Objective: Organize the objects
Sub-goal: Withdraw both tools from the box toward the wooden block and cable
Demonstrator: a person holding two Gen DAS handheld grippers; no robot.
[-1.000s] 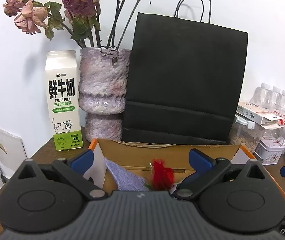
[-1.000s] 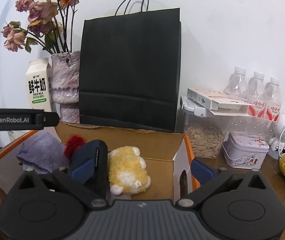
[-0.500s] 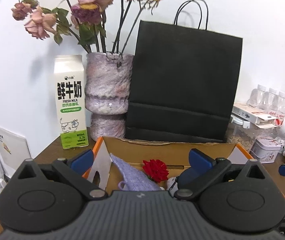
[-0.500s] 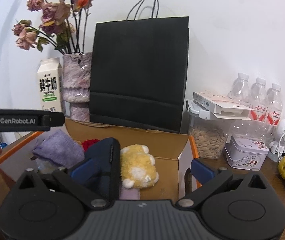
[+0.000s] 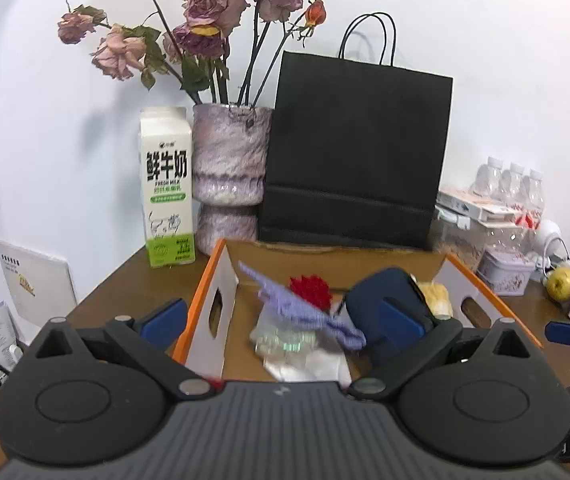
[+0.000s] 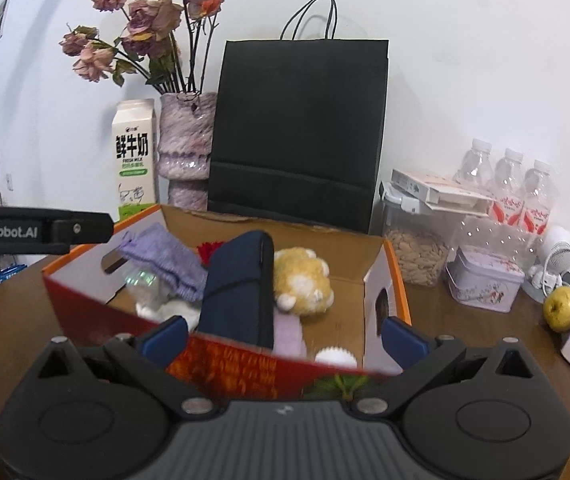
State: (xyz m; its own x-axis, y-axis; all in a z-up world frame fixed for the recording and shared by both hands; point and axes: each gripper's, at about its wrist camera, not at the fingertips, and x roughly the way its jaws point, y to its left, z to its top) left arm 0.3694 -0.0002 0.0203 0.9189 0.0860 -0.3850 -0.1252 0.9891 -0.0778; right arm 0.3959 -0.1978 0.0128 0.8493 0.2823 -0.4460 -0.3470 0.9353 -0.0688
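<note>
An open cardboard box with an orange rim (image 5: pixel 199 304) (image 6: pixel 397 272) sits on the brown table in front of both grippers. Inside lie a purple knitted cloth (image 5: pixel 297 308) (image 6: pixel 161 256), a red flower (image 5: pixel 311 290) (image 6: pixel 207 250), an upright navy pouch (image 5: pixel 381 296) (image 6: pixel 241 288), a yellow plush toy (image 6: pixel 303 280) (image 5: pixel 435 294) and a clear crinkled bag (image 5: pixel 285 340). My left gripper (image 5: pixel 283 316) hangs open over the box's left side, holding nothing. My right gripper (image 6: pixel 285 336) is open at the near wall, also holding nothing. The left gripper's arm (image 6: pixel 37 230) shows at the left edge.
Against the white wall stand a milk carton (image 5: pixel 167 184), a vase of dried roses (image 5: pixel 231 172) and a black paper bag (image 5: pixel 353 152). Right of the box are a seed jar (image 6: pixel 413 248), a tin (image 6: pixel 483 280), water bottles (image 6: pixel 509 184) and a yellow fruit (image 6: pixel 563 306).
Both grippers have drawn back and risen from the box, so more of the box and its contents shows. The navy pouch stays standing in the box.
</note>
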